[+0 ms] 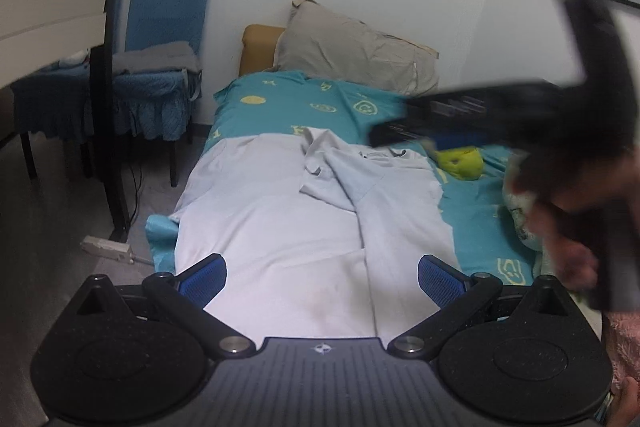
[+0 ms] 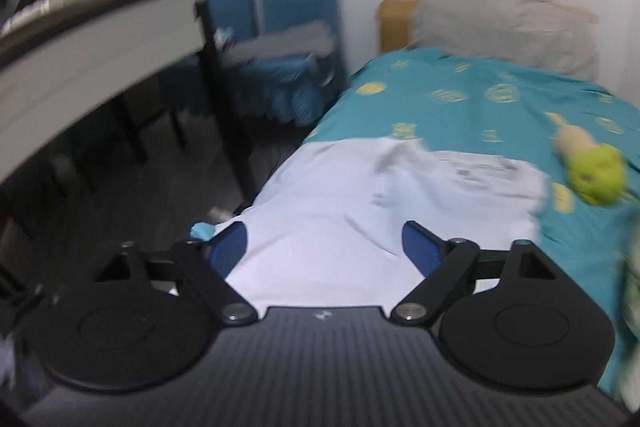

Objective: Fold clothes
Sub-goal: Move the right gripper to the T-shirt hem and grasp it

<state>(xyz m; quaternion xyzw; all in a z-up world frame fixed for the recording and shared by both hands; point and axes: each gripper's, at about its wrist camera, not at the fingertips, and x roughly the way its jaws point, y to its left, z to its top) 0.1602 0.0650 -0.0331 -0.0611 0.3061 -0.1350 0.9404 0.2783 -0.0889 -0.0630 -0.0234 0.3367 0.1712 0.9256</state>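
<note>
Left gripper (image 1: 322,281): jaws wide apart, holding nothing. Ahead of it, pale shirt (image 1: 280,227) spread on teal bed (image 1: 480,219), collar end bunched. Judged light, limp, easily creased; best pinched at hem corners. Right gripper (image 2: 325,247): likewise wide, empty, above shirt.

Left claw (image 1: 322,281) spread wide; right claw (image 2: 326,247) likewise.

The right gripper (image 1: 404,133) is a dark smear of motion above the pale shirt (image 1: 288,227), hiding the sheet behind it. The hand (image 1: 560,227) beside that shirt is blurred and cut off. The right wrist view is blurred throughout.
</note>
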